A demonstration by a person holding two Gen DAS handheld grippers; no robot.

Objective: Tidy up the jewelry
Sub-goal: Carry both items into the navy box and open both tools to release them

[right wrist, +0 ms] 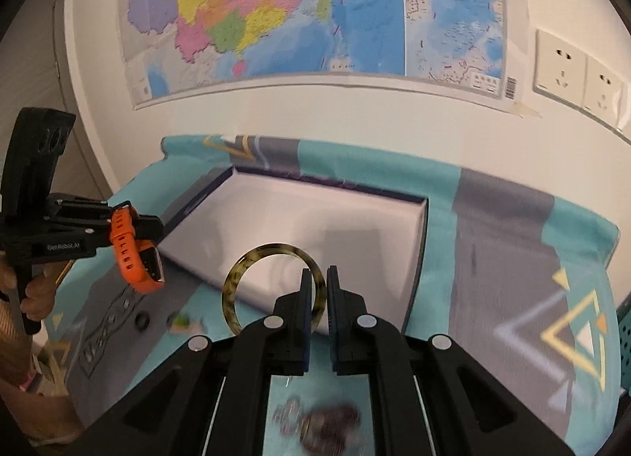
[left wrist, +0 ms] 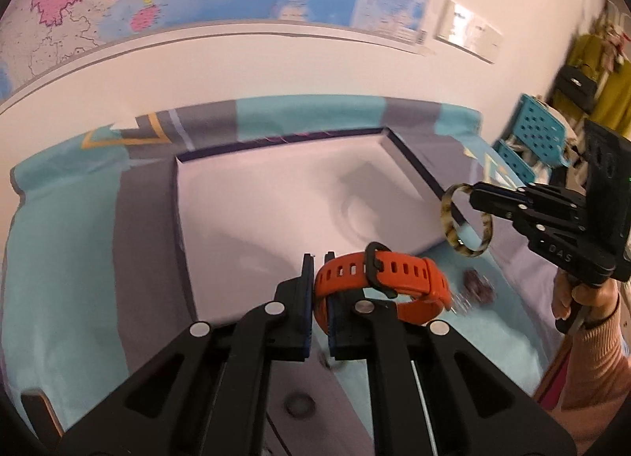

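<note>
Now | left hand-held gripper point(left wrist: 318, 258) clamps orange watch point(left wrist: 378, 282) | right hand-held gripper point(right wrist: 325, 272) clamps bangle point(right wrist: 236, 278)

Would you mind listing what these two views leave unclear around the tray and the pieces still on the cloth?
- Dark beaded piece: motion-blurred in the right wrist view and partly behind the right tool; its type is unreadable.
- Small items on the cloth: too small and blurred to identify.
- Orange watch: its face is not visible in the left wrist view, and the left tool covers part of the strap.
- White tray: near edge hidden behind the tools.
</note>
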